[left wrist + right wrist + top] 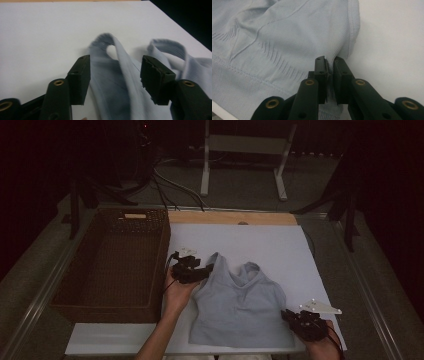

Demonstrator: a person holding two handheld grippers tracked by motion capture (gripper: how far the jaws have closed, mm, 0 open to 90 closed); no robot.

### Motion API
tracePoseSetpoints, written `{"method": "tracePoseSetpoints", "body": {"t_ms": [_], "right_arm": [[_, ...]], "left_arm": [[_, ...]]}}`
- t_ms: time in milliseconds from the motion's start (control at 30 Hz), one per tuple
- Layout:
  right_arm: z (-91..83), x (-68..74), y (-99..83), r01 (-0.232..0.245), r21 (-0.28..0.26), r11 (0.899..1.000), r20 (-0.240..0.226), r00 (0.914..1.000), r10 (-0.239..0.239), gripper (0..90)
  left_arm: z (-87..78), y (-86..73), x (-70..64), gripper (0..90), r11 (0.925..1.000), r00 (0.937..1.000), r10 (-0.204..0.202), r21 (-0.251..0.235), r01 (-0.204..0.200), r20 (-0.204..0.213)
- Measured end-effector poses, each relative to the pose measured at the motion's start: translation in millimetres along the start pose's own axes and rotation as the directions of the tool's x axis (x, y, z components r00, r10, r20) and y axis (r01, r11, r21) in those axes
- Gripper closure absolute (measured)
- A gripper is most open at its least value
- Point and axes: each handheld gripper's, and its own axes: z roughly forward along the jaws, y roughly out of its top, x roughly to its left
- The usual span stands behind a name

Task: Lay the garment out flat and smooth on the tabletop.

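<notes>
So the pale blue tank top (237, 307) is lying flat on the white board (280, 245), straps pointing away from the person and hem toward the near edge, so its long axis runs near to far. The right gripper (289, 316) has its jaws pinched tight on the fabric at the top's lower right corner. The left gripper (209, 269) is spread wide around the left strap (110, 43), not clamped. A brown wicker basket (112, 262) sits just left of the board.
</notes>
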Motion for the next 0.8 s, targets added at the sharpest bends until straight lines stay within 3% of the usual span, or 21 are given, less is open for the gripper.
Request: {"method": "tracePoseSetpoints", "body": {"t_ms": [167,467,800], "right_arm": [[0.0,0.4,0.1,0.000,-0.001,1.000,-0.003,1.0000,0.000,82.3],[-0.2,0.9,0.4,-0.001,-0.003,1.000,-0.005,1.0000,0.001,81.8],[-0.5,0.7,0.4,-0.009,-0.006,1.000,-0.012,0.9999,0.009,81.9]], "left_arm": [[-7.4,-9.7,-6.3,40.2,0.9995,0.9994,0.032,-0.001,-0.032,0.017],[-13.3,-16.5,-8.1,31.3,0.9997,0.9989,0.025,-0.008,-0.025,0.040],[-16.5,-26.4,-12.0,29.6,0.9996,0.9982,0.029,0.003,-0.029,0.052]]}}
